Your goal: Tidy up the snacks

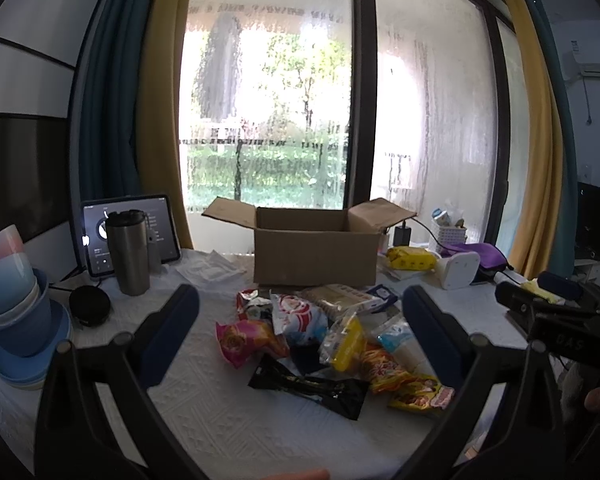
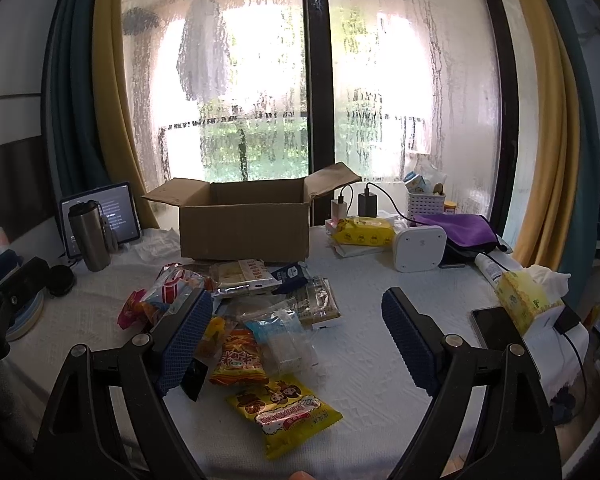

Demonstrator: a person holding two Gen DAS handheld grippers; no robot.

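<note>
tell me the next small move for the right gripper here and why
Probably lower the right gripper onto the yellow snack bag, the nearest packet in the pile, lying clear of the others at the front. Both grippers are open and empty, the cardboard box behind the pile stands open, and no snack appears to be in it yet.

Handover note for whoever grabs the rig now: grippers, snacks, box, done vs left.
Left gripper: open, empty, held above the snack pile.
Right gripper: open, empty, over the pile's near right side.
Snacks: all loose on the white tablecloth in front of the cardboard box. Closest to the right gripper is the yellow packet; the black packet and pink packet lie on the left gripper's side.
Box: flaps open, upright behind the pile; inside not visible.
Done: nothing visibly packed.
Left: every snack in the pile, presumably into the box.
</note>
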